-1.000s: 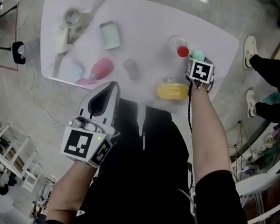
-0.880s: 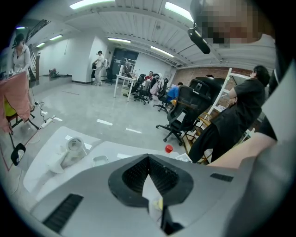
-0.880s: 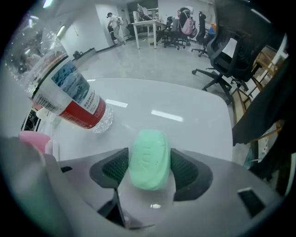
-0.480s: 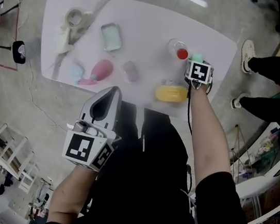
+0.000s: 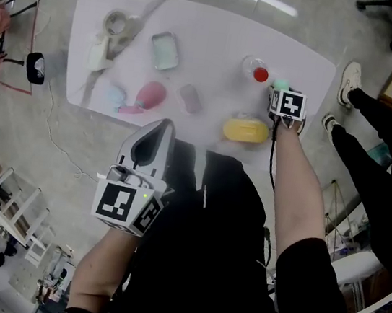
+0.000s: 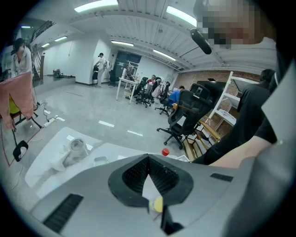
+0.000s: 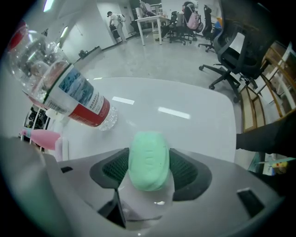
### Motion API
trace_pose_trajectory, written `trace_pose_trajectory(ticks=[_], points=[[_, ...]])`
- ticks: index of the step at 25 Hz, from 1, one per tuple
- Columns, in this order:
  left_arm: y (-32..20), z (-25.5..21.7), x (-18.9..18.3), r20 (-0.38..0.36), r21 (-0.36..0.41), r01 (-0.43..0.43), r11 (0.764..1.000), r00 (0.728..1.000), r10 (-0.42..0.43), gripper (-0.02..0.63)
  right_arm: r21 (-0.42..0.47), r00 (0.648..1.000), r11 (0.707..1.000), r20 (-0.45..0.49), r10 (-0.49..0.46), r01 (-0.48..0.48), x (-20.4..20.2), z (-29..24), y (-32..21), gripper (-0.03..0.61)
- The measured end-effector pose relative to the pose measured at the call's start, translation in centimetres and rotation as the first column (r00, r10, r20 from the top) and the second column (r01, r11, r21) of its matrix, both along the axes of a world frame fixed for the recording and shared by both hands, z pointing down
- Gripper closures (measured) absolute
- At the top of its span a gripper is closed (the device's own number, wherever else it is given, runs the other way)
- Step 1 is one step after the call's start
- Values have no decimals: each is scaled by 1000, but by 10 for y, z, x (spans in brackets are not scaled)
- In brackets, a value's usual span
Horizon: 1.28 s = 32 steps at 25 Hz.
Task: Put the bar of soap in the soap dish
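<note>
The green bar of soap [image 7: 148, 159] sits between the pads of my right gripper [image 7: 148, 170], which is shut on it. From the head view the soap [image 5: 281, 83] and right gripper [image 5: 282, 89] are over the table's right part, beside a clear bottle with a red cap [image 5: 256, 71]. The pale green soap dish [image 5: 164, 50] lies on the table's left-centre, far left of the soap. My left gripper [image 5: 158, 125] is shut, holds nothing, and hangs off the table's near edge. In the left gripper view the dish [image 6: 100, 161] lies beyond the shut left gripper [image 6: 148, 159].
On the white table [image 5: 221, 36] lie a tape roll [image 5: 116, 22], a pink bottle [image 5: 149, 96], a small pinkish block [image 5: 190, 99] and a yellow object [image 5: 246, 130] just near of my right gripper. The red-labelled bottle [image 7: 69, 90] leans left of the soap. A bystander's legs [image 5: 373, 142] stand at the right.
The head view has shifted a little. Both grippers keep their places relative to the table, the right one still shut on the soap. The bystander's legs at the right have moved.
</note>
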<state>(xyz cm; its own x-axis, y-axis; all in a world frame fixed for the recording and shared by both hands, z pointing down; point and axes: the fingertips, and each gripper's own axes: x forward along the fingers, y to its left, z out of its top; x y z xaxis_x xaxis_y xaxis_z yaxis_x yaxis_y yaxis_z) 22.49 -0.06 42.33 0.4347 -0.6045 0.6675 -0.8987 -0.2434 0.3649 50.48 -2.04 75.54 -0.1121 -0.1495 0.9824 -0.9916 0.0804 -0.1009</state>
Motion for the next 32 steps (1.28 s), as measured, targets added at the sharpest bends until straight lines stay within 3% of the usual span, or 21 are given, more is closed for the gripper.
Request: trace_pose_trajectory(ticks=[9,17,27,32], points=[[9,-37,3,-8,54,-19,998,1000,20,604,53,993,995,91,79,-84,6,-45,19,291],[25,-59,-19,-50,108,-7,994,999,13,604,130,978,980,167,129,-151,-29,-103,34,291],[33,-66,-129,-99,143,12,990,995,3,604,200,978,963,134,158,-183,-121,-163,41,291],[37,-67,-194,-34,168,-65,984,997,71,604,247,972,943,136,192,-221,-183,-192,37,291]])
